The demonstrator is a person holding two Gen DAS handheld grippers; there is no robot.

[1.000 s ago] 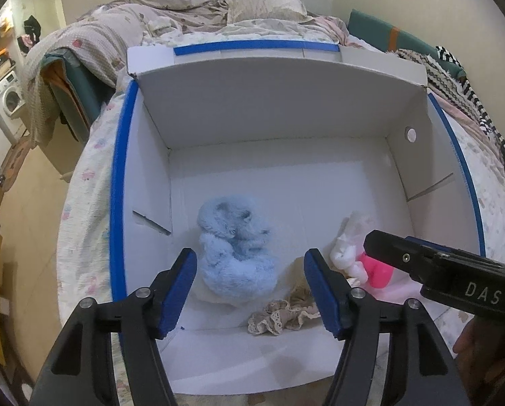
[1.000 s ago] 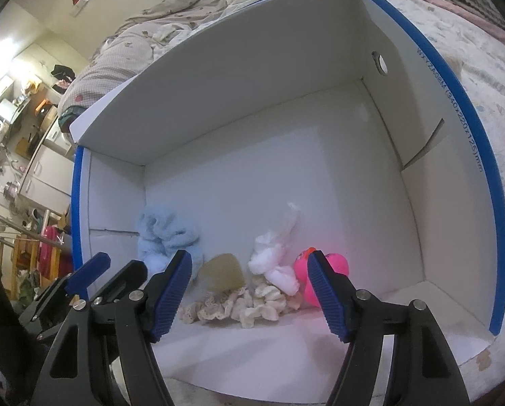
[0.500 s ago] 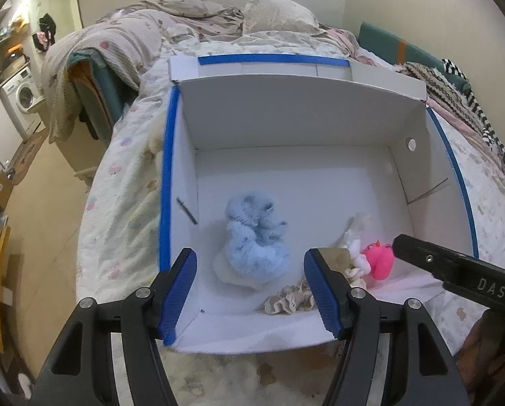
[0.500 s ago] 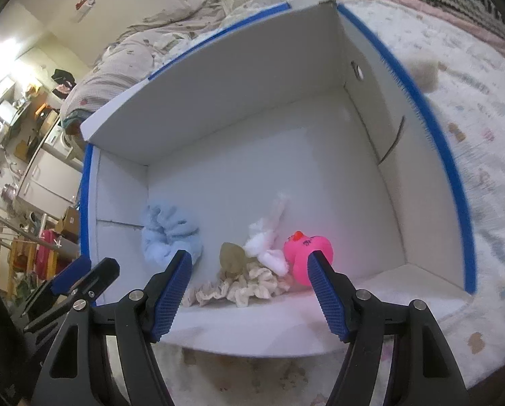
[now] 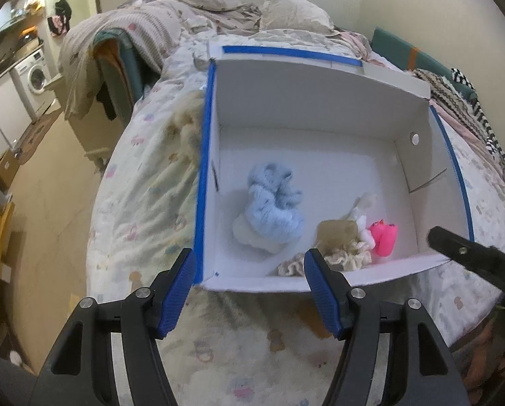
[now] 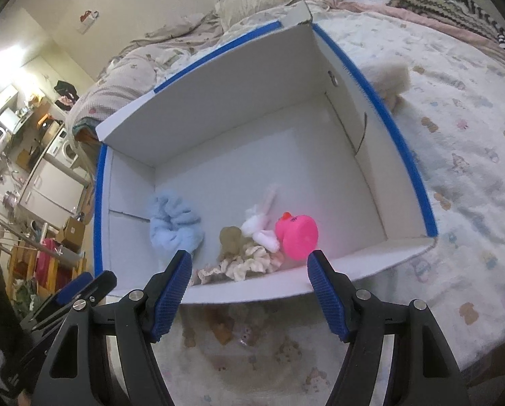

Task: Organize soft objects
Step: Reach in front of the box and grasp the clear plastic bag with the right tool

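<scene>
Bedroom, quilted bed point(image 5: 141, 209) — white box point(image 5: 320, 284) just ahead of both wide, empty claws; fluffy beige piece point(image 6: 392, 76) beyond, nearer right claw point(image 6: 249, 292).

A white front-loading washing machine point(image 5: 38, 75) stands at ten o'clock. A rumpled beige pillow point(image 5: 294, 17) lies at twelve. A black-and-white striped cloth point(image 5: 489, 125) sits at two.

The only lettering that can be read is on the black arm of the right claw point(image 5: 469, 253) at the right edge of the left wrist view: white capitals "DA", with the rest cut off by the frame. Nothing legible shows on the white box point(image 6: 218, 77).
</scene>
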